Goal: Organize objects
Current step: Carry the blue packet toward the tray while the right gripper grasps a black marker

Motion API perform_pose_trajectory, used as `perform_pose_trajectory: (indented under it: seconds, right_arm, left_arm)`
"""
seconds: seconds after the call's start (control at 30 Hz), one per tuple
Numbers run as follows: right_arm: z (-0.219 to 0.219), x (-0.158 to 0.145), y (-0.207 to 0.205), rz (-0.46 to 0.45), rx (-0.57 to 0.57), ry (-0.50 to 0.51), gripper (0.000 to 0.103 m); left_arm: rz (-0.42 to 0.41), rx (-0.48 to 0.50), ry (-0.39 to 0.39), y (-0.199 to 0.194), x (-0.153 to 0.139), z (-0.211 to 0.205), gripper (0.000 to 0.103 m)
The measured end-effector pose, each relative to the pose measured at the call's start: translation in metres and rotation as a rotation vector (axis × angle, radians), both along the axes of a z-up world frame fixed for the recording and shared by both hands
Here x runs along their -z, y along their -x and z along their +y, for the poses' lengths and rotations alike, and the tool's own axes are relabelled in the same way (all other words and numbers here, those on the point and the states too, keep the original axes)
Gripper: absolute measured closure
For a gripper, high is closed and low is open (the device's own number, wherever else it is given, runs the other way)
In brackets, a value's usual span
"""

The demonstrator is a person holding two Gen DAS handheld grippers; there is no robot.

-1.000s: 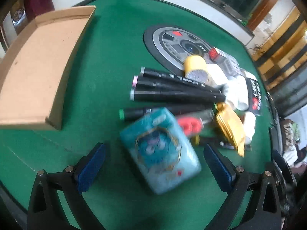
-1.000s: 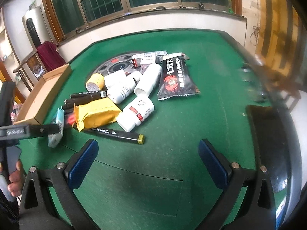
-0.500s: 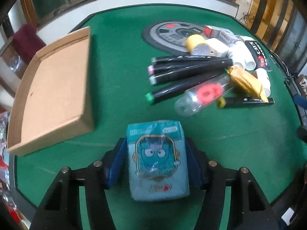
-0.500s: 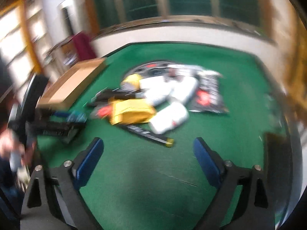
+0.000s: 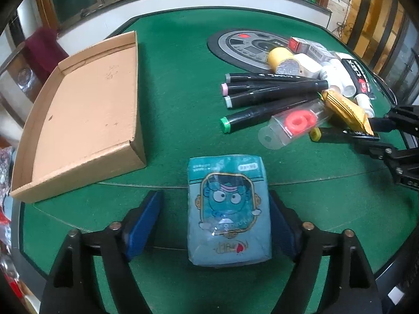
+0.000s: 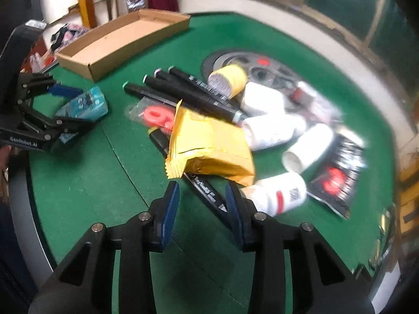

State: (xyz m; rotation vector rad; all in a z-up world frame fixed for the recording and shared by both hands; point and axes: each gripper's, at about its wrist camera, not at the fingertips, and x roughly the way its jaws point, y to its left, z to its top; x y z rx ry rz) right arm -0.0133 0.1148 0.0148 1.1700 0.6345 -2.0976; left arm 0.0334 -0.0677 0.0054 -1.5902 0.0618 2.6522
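Left gripper (image 5: pixel 213 218): fingers opening; the left pad stands clear of the tissue pack, the right pad is just beside it, contact not clear.
Tissue pack (image 5: pixel 228 209): one, light blue, at 6 o'clock on the green table (image 5: pixel 178 83), lying flat between the left fingers; cartoon face printed on the wrapper, small writing unreadable.
Right gripper (image 6: pixel 201 198): fingers narrow and closing; a black marker (image 6: pixel 207 192) lies between them, pads not seen pressing on it.
Gripper marking: "GenRobot.AI" reads on the left gripper's arm in the right wrist view.
Marker writing: white lettering along the barrel, too blurred to read.
Yellow packet (image 6: pixel 209 149): one, crimped edge, resting over the marker just beyond the right fingers.
Blister pack (image 5: pixel 293 124): one, clear, red rings inside, at 2 o'clock.
Markers, further group (image 5: pixel 272 89): four, black, caps green, pale, pink and grey, at 1 o'clock.
Cardboard tray (image 5: pixel 78 120): one, shallow, at 10 o'clock; faint pen marks, unreadable.
White bottles (image 6: pixel 277 196): several, count uncertain.
Black sachet (image 6: pixel 337 175): one, red and white print, blurred.
Round panel (image 5: pixel 246 45): one, grey, set in the table at 12 o'clock.
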Motion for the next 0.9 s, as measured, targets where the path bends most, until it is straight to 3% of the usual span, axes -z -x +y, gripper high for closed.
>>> perform_pose_trajectory:
  seconds: [0.27, 0.43, 0.5, 0.53, 0.57, 0.6, 0.9]
  right_arm:
    - [-0.012, 0.004, -0.014, -0.066, 0.007, 0.011, 0.086]
    - [-0.02, 0.004, -0.009, -0.053, 0.07, 0.018, 0.083]
    - [-0.019, 0.004, -0.006, -0.06, 0.071, 0.03, 0.082]
    - [-0.02, 0.004, -0.007, -0.059, 0.064, 0.031, 0.083]
    - [-0.021, 0.005, -0.01, -0.059, 0.065, 0.035, 0.087]
    - [-0.021, 0.005, -0.013, -0.065, 0.074, 0.043, 0.09]
    - [-0.008, -0.002, -0.031, -0.122, 0.148, 0.182, 0.091]
  left_arm:
    - [0.022, 0.03, 0.007, -0.003, -0.001, 0.002, 0.027]
    - [0.037, 0.026, 0.008, -0.003, 0.0, 0.002, 0.022]
    - [0.049, 0.034, 0.001, -0.006, 0.0, 0.002, 0.026]
    - [0.059, 0.043, -0.002, -0.008, -0.001, 0.003, 0.033]
    - [0.067, 0.054, -0.005, -0.009, -0.003, 0.005, 0.055]
    - [0.075, 0.066, -0.007, -0.012, -0.006, 0.007, 0.062]
    - [0.095, 0.041, -0.084, -0.016, -0.019, 0.001, 0.063]
